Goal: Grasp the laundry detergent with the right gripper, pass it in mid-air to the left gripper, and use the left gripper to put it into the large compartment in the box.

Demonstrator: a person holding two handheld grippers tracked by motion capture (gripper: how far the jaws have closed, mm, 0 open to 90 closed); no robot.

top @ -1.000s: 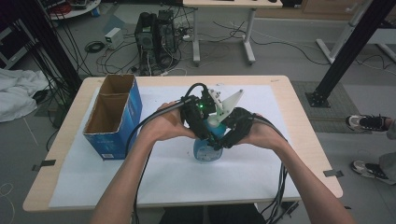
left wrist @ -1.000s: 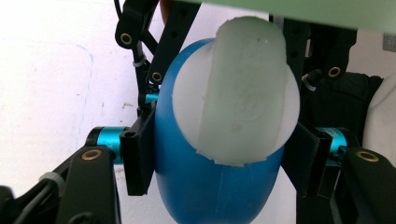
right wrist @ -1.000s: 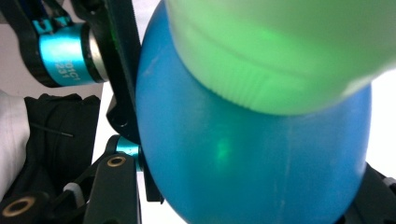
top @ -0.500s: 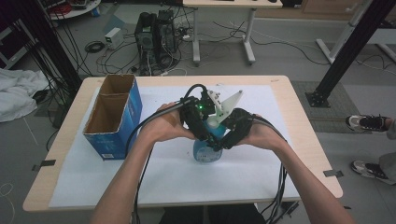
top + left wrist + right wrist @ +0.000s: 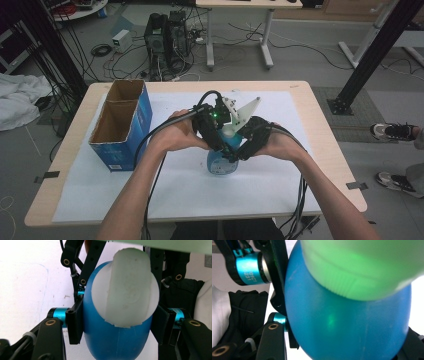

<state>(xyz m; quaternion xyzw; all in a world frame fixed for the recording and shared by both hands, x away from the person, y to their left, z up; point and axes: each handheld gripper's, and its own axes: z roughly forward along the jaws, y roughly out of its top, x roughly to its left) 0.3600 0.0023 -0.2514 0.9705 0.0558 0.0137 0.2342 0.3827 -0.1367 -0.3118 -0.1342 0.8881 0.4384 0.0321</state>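
Note:
A blue spray bottle (image 5: 219,163) with a white top (image 5: 235,114) stands upright on the white sheet in the middle of the table. In the high view both hands meet at its neck. My left gripper (image 5: 216,136) comes in from the left, my right gripper (image 5: 246,144) from the right. In the left gripper view the two black pads (image 5: 75,322) press on either side of the blue body (image 5: 112,342), below the white top (image 5: 125,290). In the right gripper view the blue body (image 5: 349,327) spans the gap between the jaws and touches the left one.
An open blue cardboard box (image 5: 122,125) stands at the table's left side. White paper (image 5: 300,175) covers the tabletop. Cables trail from both grippers over the near edge. Computer gear (image 5: 165,35) and a black frame post (image 5: 370,55) stand on the floor beyond.

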